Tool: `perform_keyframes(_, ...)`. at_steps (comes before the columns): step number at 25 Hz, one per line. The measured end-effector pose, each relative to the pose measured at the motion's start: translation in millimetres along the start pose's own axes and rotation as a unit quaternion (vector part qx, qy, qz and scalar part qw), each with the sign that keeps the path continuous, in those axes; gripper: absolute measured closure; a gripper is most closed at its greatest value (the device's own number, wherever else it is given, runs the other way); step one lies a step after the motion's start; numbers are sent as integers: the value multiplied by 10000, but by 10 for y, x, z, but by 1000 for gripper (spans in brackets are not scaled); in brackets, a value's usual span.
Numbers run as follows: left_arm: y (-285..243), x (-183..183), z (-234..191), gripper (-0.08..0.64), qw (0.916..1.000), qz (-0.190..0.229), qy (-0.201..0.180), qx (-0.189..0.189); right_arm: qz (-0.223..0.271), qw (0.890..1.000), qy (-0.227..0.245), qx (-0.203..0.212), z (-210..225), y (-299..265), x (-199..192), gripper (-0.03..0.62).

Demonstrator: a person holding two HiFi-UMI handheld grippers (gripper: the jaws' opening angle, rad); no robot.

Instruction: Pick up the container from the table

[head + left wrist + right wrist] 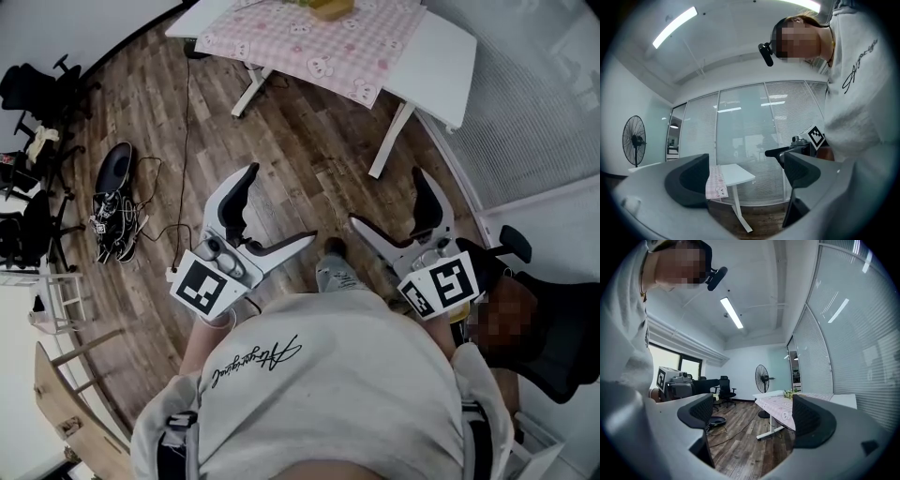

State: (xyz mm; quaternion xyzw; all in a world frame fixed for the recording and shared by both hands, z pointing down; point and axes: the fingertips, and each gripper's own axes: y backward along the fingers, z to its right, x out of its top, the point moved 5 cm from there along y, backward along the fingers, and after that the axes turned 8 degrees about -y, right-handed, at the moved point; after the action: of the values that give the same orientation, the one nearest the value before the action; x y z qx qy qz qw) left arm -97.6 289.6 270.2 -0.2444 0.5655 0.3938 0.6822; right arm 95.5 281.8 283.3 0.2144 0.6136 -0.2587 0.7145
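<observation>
Head view shows us standing on the wood floor (309, 141) with both tools held at our waist. The left gripper (281, 202) and the right gripper (386, 197) each have their jaws spread wide, with nothing between them. The container (330, 7), a tan block cut off by the picture's top edge, sits on the pink checked cloth (319, 42) that covers the white table (441, 56). It is straight ahead of us and well apart from both tools. It lies roughly midway between the lines of the two grippers, so we judge neither hand clearly nearer (its long axis we cannot tell, since only its near side shows). Left gripper view looks out between that tool's parted pads: a corner of the table and the hanging cloth show low in the gap, far off, and the container itself does not appear. Right gripper view has the same wide, empty gap, and through it we see the table lengthwise, ahead and a little to the right of the jaws. A small yellowish-green cluster (790, 393) stands on the cloth, too small for us to tell whether the container is part of it. We judge that the coming move is to close on the table before either jaw can reach.
</observation>
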Motion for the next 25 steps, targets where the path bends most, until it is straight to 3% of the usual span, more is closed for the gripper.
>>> perform_keyframes(18, -925, -279, -626, 81, 9998, -49, 32, 194, -65, 9998, -59, 173, 1013, -643, 146, 84)
perform_keyframes(25, -1188, -307, -844, 81, 9992, -65, -16, 393, -108, 9990, -10, 428, 1294, -920, 226, 84)
